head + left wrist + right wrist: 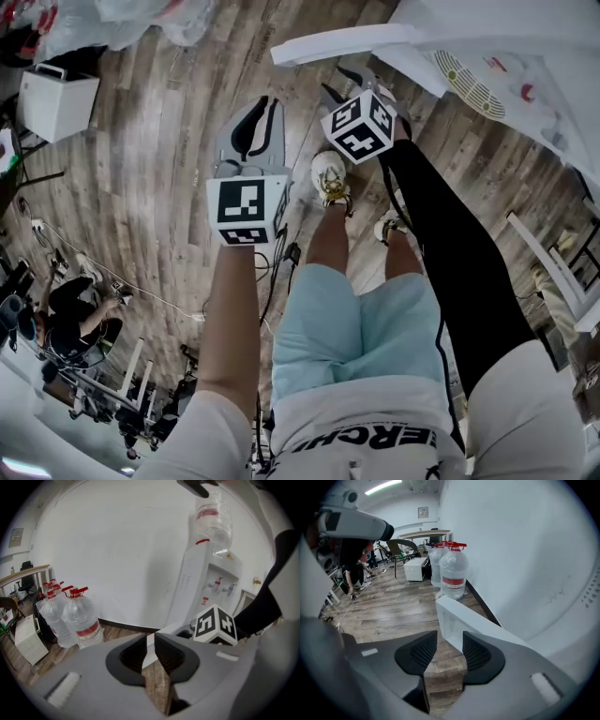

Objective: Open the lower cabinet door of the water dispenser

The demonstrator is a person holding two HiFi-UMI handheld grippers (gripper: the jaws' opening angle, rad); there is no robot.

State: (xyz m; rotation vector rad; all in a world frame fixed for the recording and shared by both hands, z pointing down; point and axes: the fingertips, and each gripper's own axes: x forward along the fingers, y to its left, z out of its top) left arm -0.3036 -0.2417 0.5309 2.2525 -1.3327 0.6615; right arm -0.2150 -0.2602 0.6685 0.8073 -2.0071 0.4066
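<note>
Lower cabinet door (457, 620) stands open, its edge between the right gripper's (450, 638) spread fingers; the left gripper's (150, 641) fingers are barely apart and empty.

The left hand-held gripper (151, 656) is finished in grey with black ribbed pads, and its cube (246, 208) is patterned in black-and-white squares. The same grey and black are seen on the right hand-held gripper (444, 651). The water dispenser (199, 581), its lower door (454, 618) and the wall (117, 550) are coloured white. The floor (159, 169) is laid in grey-brown wood-grain planks. The bottles (80, 616) are clear, capped and banded in red. Pale blue shorts (366, 323) and a black sleeve (450, 253) are worn.
</note>
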